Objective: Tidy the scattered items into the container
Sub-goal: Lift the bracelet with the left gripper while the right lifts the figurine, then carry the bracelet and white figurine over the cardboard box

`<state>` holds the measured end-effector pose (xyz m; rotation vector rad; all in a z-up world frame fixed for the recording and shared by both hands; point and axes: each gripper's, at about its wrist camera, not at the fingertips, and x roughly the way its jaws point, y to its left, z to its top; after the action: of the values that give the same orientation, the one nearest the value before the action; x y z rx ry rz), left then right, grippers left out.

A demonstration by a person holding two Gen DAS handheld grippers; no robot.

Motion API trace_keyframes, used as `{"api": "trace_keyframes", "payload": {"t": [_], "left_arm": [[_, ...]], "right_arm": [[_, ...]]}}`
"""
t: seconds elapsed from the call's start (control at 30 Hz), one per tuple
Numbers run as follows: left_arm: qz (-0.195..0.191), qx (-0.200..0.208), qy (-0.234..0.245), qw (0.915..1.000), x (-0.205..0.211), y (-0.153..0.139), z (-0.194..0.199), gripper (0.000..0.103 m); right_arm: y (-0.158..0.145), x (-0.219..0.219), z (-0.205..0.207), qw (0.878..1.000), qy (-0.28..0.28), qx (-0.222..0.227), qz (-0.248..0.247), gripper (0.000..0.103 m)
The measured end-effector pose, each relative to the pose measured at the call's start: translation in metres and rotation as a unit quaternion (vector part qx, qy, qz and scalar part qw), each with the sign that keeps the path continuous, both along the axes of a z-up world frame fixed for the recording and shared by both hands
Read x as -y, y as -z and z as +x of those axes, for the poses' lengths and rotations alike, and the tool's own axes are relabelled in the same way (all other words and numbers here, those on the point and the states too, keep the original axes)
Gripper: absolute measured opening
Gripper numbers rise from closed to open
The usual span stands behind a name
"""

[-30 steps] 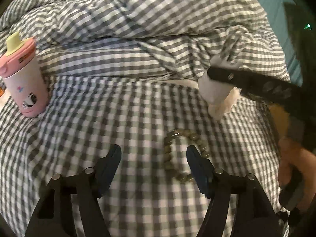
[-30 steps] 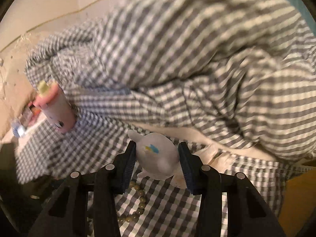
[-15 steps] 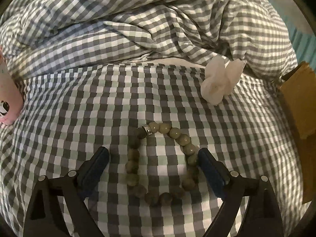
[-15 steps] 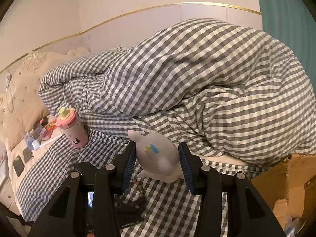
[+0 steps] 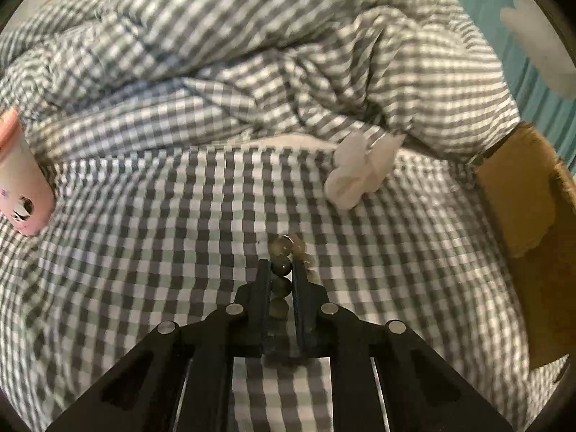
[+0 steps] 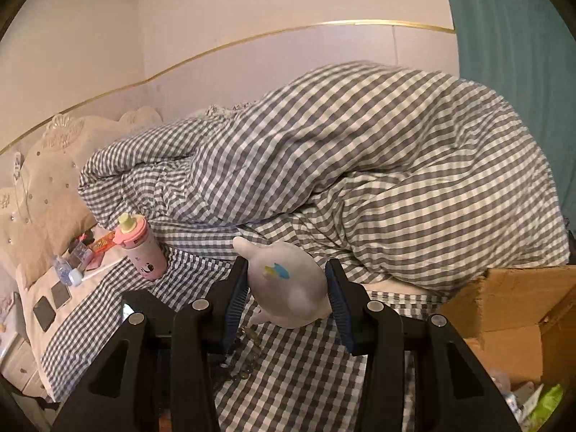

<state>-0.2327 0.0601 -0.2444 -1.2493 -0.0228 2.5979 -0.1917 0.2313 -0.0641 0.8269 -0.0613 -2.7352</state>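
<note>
My left gripper (image 5: 280, 270) is shut on a bracelet of olive-green beads (image 5: 281, 268) on the checked bed sheet; several beads show between the fingers. A white cloth flower (image 5: 360, 172) lies beyond it to the right. My right gripper (image 6: 286, 288) is shut on a pale grey dolphin toy (image 6: 288, 288) with a blue and yellow mark, held above the bed. The cardboard box (image 6: 514, 309) stands to its right; it also shows in the left wrist view (image 5: 532, 216). The bracelet (image 6: 248, 356) shows below the toy.
A pink lidded cup (image 6: 142, 252) stands on the sheet at the left, also at the left edge of the left wrist view (image 5: 18, 187). A heaped checked duvet (image 6: 360, 165) fills the back. Small items lie on the pillow (image 6: 64, 288) by the headboard.
My left gripper has closed from wide open onto the bead bracelet, bunching it into a line. My right gripper has kept hold of the dolphin toy and lifted it slightly.
</note>
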Motion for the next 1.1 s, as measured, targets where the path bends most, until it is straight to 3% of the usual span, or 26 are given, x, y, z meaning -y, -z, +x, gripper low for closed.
{"api": "trace_keyframes", "payload": {"t": [0.57, 1.1], "left_arm": [[0.002, -0.075, 0.021, 0.9969, -0.009, -0.098, 0.083, 0.01], [0.036, -0.179, 0.05, 0.9819, -0.052, -0.217, 0.183, 0.01]], "right_arm": [[-0.064, -0.038, 0.099, 0.998, 0.028, -0.051, -0.006, 0.043], [-0.116, -0.083, 0.208, 0.991, 0.088, -0.099, 0.008, 0.043]]}}
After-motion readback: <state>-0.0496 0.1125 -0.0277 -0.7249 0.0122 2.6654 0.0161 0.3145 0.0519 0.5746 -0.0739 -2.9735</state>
